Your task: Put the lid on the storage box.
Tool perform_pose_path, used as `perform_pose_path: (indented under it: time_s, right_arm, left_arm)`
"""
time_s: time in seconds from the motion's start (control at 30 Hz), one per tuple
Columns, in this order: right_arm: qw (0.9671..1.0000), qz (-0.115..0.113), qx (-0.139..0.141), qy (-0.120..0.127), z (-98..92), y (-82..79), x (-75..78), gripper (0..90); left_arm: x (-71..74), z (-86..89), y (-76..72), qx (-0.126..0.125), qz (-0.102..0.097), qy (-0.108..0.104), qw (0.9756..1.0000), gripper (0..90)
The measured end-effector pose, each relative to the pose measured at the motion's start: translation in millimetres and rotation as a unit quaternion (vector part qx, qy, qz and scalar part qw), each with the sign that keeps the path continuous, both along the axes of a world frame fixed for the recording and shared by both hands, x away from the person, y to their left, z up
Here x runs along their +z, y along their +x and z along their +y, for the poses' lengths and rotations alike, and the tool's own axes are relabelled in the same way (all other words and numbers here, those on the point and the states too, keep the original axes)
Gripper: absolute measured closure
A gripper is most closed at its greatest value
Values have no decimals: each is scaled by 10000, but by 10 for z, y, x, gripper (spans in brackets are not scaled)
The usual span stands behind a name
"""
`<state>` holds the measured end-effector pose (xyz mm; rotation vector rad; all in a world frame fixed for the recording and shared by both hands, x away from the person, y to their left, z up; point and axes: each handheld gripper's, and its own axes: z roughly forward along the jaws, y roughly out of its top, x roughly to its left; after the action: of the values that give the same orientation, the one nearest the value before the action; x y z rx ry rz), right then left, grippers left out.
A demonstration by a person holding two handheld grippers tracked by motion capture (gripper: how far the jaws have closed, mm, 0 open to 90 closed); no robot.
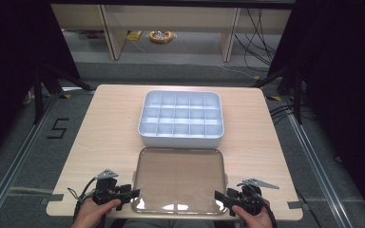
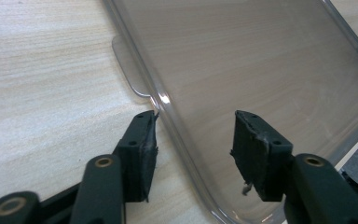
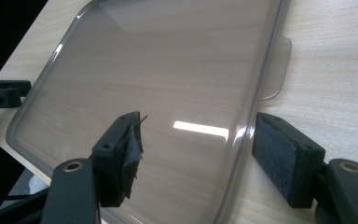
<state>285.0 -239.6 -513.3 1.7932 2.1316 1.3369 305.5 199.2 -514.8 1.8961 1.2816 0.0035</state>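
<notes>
Lid (image 1: 178, 178) flat on table, edges between both tongs' jaws

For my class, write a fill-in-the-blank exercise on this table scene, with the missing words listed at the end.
1. The white tray is divided into ______ compartments.
2. The clear lid lies flat between the white tray and the ______ edge of the table.
3. The left gripper straddles the lid's left rim, with one jaw above the lid and the other above the ______.
4. The right gripper straddles the lid's ______ rim.

Missing words: fifteen; near; table; right
</notes>
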Motion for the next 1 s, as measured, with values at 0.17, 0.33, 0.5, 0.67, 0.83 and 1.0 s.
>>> perform_pose_path:
  time_s: [0.17,0.33,0.5,0.67,0.83,1.0]
  right_arm:
    - [9999,18,-50,113,-2,1,-9,331]
    - [9988,134,-248,404,-39,-9,-25,359]
    - [9917,528,-666,969,-81,-50,-38,469]
    - [9857,624,-662,1419,-151,-85,-99,577]
    - [9889,658,-413,1267,-108,-121,-92,625]
    - [9937,317,-117,1065,-141,-135,-51,628]
  left_arm:
    - [2,-13,-24,-55,28,-2,10000,525]
    - [-1,-41,-37,72,-20,-43,10000,554]
    - [-6,-17,-33,50,-16,26,10000,564]
    - [-4,-21,-46,-10,-91,70,9999,557]
    - [-10,-34,-68,-30,-81,-38,10000,540]
    - [-7,-45,-70,-133,-103,-65,9998,470]
